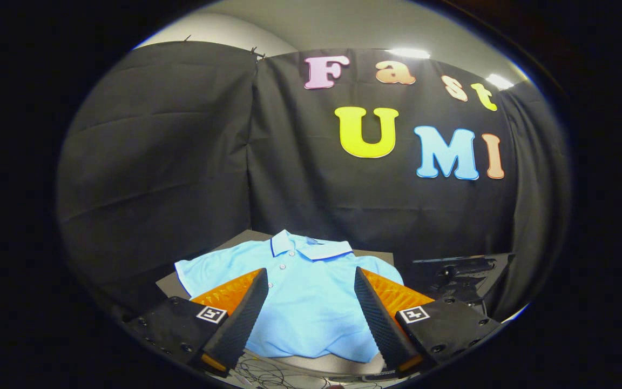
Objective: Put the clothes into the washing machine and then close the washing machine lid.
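Dark worktop [173,285] in a booth, black cloth wall [181,162] hung behind and to both sides, pale ceiling above with two bright lights [408,53] at the far right. Light blue polo shirt [300,302] lies flat on the worktop, spread front-up, collar [311,247] at the far end with a dark trim line, a few buttons down the placket, short sleeves out left and right. Near hem of the shirt ends close to the worktop's near edge, where some thin cables [273,373] trail below. To the right of the shirt, beyond the right finger, a dark machine-like piece [462,273] sits low against the cloth; cannot tell what it is. Gripper [311,283] held low over the near edge of the worktop, pointing far toward the collar, roughly level. Its fingers are spread wide apart, released, nothing clamped; the shirt's body shows in the gap between them and the tips sit over the chest area near each sleeve. Cannot tell if the tips touch the fabric. Square marker tags [211,314] show on both finger bases.
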Demonstrator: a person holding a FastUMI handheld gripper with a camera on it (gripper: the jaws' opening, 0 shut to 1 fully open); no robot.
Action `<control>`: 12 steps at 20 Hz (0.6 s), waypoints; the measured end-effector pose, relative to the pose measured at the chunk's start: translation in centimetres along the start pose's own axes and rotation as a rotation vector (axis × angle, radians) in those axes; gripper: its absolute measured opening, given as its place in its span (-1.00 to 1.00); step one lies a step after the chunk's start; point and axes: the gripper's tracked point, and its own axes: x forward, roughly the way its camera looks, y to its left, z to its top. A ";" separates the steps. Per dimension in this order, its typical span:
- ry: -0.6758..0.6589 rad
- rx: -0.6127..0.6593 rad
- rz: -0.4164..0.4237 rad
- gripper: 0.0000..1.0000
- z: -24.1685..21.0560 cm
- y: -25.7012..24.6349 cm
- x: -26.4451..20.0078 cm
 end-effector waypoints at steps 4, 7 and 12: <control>0.073 0.002 0.016 0.99 -0.1 0.8 2.8; 0.140 0.018 0.025 0.99 -0.6 1.4 4.8; 0.229 0.003 0.044 0.99 -1.8 2.5 7.3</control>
